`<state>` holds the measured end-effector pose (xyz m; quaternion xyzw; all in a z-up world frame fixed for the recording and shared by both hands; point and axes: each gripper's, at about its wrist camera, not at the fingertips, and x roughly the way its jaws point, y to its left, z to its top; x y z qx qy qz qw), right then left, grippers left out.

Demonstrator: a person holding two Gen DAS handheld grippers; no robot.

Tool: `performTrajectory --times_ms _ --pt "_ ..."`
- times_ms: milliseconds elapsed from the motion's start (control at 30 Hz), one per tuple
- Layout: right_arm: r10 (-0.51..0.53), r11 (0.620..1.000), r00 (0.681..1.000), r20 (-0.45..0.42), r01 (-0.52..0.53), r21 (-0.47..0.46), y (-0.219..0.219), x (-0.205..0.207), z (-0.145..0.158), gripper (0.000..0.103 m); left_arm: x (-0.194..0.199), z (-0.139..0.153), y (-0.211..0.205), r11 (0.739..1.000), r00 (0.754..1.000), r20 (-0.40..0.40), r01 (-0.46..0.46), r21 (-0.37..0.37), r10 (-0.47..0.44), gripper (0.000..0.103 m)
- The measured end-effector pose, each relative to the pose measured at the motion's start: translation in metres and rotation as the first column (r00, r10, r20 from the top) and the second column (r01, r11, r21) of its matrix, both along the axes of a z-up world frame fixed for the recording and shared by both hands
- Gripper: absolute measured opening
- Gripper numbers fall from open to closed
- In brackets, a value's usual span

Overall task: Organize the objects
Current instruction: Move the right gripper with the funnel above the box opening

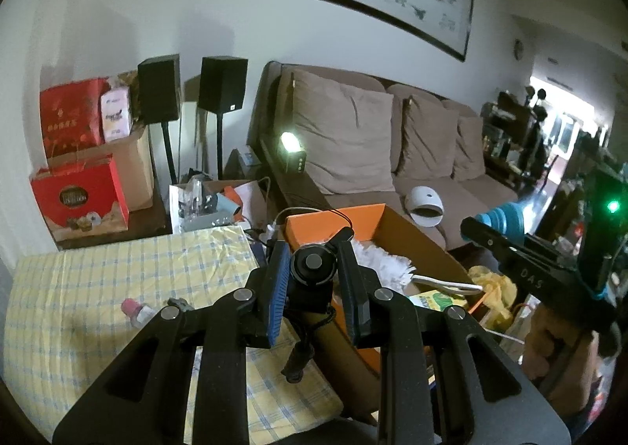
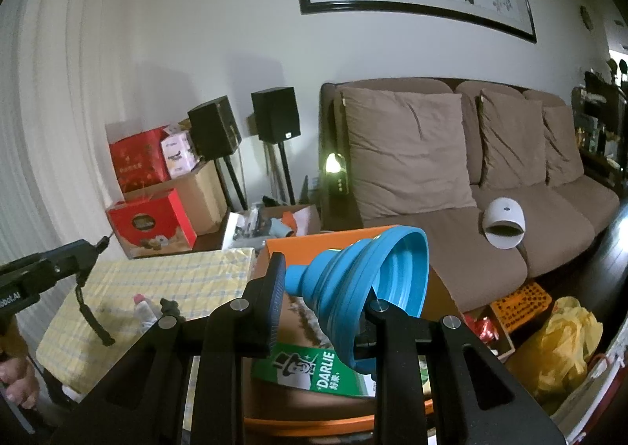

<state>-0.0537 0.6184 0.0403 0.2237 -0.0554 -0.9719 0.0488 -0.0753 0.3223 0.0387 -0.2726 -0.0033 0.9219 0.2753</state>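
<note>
right wrist: ribbed blue silicone funnel (image 2: 369,280) between black jaws

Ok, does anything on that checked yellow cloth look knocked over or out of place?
Yes: a small pink-capped bottle lies on its side on the checked cloth, not upright. Beside it sits a small dark object, too blurred to identify.

The left gripper (image 1: 312,248) is matte black, its two fingers lined with ribbed blue pads (image 1: 276,288) and hinged on angular link arms fixed by round silver screws. The right gripper (image 2: 325,288) has the same black links, silver screws and ribbed pad; its side bears pale lettering, and a green light glows on its body.
</note>
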Motion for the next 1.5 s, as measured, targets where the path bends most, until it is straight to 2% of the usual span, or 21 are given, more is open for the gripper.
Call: performTrajectory --times_ms 633,800,1267,1500 --pt "-0.001 1.0 1.0 0.01 0.001 0.014 -0.003 -0.002 -0.002 0.024 -0.011 0.008 0.034 0.998 0.996 -0.084 0.035 -0.042 -0.039 0.023" --pt "-0.012 1.0 1.0 0.016 0.012 0.015 -0.001 -0.005 -0.003 0.024 -0.018 0.003 0.038 0.999 0.997 -0.073 0.031 -0.028 -0.033 0.023" --pt "-0.001 1.0 0.999 0.036 0.0 0.009 -0.001 -0.009 -0.009 0.024 -0.023 -0.017 0.035 0.998 0.998 -0.047 0.028 -0.05 -0.03 0.023" --pt "-0.009 1.0 0.999 0.04 0.009 0.015 -0.002 -0.01 -0.01 0.024 -0.026 -0.017 0.035 0.999 0.998 -0.037 0.041 -0.037 -0.042 0.023"
